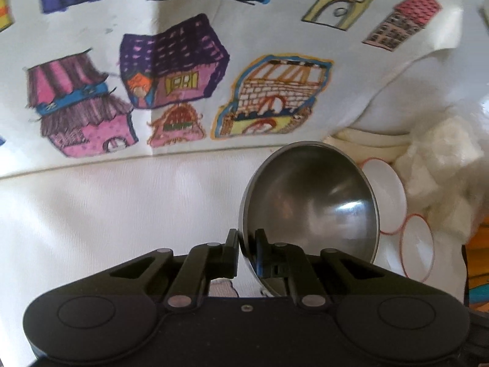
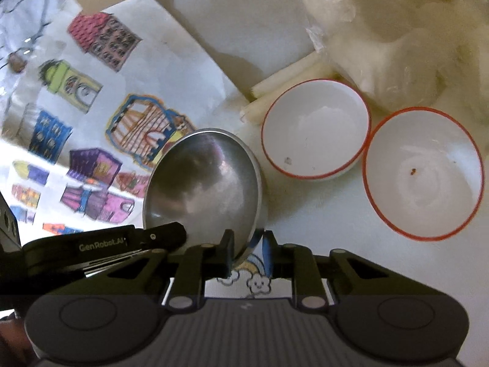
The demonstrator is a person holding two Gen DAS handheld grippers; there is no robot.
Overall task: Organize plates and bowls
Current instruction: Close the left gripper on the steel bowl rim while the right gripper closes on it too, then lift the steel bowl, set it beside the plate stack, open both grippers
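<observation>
Up close, two black hand-held claws meet on one stainless steel bowl [image 1: 308,205], which is tipped up on its edge so that its shiny hollow faces the cameras. From the left wrist view, the left claw [image 1: 247,252] is nearly closed and pinches the near rim of the bowl, one finger outside the wall and one inside. From the right wrist view, the right claw [image 2: 247,249] is likewise almost closed on the rim of the same steel bowl [image 2: 203,183], with the metal wall between its two fingers; a blue pad shows on the right-hand finger. The tip of the left claw reaches into that view from the left edge and touches the bowl's lower left rim. Beneath the bowl lies a white cloth [image 2: 305,214] covering the bench. Beyond it, to the left, lies a large sheet of paper with colourful drawings of houses [image 1: 171,70], creased down the middle. To the right of the steel bowl stand two white bowls with red rims: the nearer white bowl [image 2: 316,128] sits just beside the steel one, and the second white bowl [image 2: 423,172] touches it at the rim. Behind them lie pale cream sticks [image 2: 284,91], partly hidden, and a crumpled clear plastic bag [image 2: 391,30] holding something white.
</observation>
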